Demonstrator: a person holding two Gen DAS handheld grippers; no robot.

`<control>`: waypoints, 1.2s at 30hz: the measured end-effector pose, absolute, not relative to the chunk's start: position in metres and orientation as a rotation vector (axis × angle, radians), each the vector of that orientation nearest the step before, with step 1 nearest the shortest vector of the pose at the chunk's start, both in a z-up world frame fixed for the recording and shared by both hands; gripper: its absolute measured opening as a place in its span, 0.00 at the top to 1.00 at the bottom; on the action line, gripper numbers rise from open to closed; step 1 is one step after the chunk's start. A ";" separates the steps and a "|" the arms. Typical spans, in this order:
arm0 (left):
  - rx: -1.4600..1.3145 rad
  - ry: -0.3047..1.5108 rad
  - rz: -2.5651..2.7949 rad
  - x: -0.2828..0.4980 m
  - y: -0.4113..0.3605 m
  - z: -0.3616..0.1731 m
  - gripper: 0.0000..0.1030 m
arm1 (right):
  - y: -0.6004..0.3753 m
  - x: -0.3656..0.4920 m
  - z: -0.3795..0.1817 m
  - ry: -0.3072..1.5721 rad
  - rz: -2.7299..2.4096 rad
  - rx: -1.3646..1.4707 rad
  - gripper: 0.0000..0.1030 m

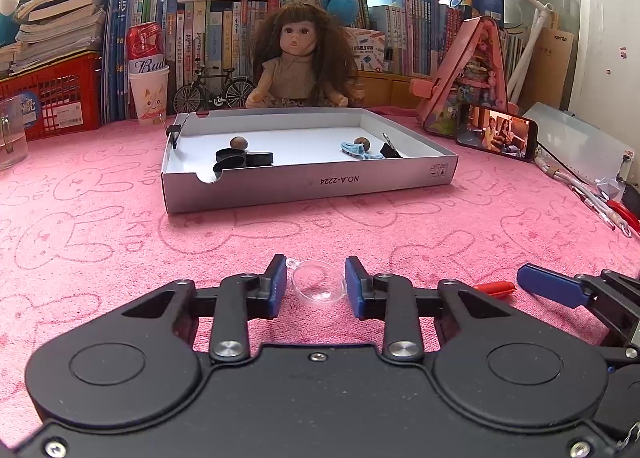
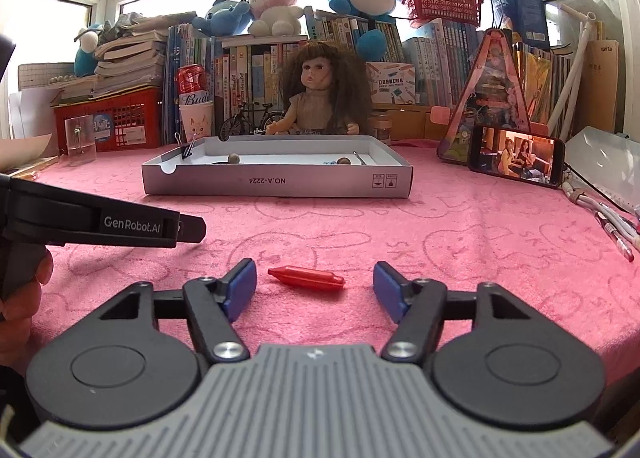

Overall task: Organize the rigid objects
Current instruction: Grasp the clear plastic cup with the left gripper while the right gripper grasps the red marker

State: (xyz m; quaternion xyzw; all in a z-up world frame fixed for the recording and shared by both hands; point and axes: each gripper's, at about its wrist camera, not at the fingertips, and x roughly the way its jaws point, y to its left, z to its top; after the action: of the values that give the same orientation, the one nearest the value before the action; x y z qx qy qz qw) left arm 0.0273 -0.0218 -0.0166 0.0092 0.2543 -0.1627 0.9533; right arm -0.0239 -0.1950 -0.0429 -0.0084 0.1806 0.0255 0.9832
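Left wrist view: pink rabbit-print cloth point(image 1: 120, 226) runs bare ahead of the left gripper point(image 1: 316, 284) to the shallow white box point(image 1: 312, 186). Its blue pads bracket a clear plastic half-capsule point(image 1: 318, 285), seemingly touching both sides. The right gripper point(image 2: 314, 286) stands apart around a red capsule point(image 2: 306, 278), gaps either side.
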 end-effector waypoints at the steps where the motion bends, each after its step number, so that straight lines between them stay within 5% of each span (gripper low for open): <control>1: 0.024 0.515 -0.333 0.027 -0.022 -0.016 0.71 | -0.194 -0.024 -0.043 0.360 0.050 -0.023 0.44; 3: 0.033 0.511 -0.338 0.025 -0.023 -0.016 0.71 | -0.195 -0.024 -0.042 0.362 0.055 -0.029 0.56; 11: 0.030 0.498 -0.343 0.023 -0.021 -0.012 0.71 | -0.205 -0.014 -0.038 0.379 0.074 -0.022 0.69; 20: 0.025 0.499 -0.331 0.023 -0.018 -0.011 0.71 | -0.223 0.000 -0.034 0.403 0.049 -0.048 0.64; 23: 0.025 0.499 -0.330 0.023 -0.018 -0.011 0.71 | -0.231 -0.001 -0.034 0.406 0.026 -0.046 0.50; 36: 0.022 0.505 -0.326 0.025 -0.018 -0.011 0.71 | -0.255 -0.010 -0.035 0.412 -0.030 -0.069 0.44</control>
State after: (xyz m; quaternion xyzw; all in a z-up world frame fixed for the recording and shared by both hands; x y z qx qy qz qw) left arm 0.0251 -0.0183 -0.0113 0.0108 0.2485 -0.1603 0.9552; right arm -0.0095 -0.2555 -0.0345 -0.0341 0.2046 -0.0151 0.9781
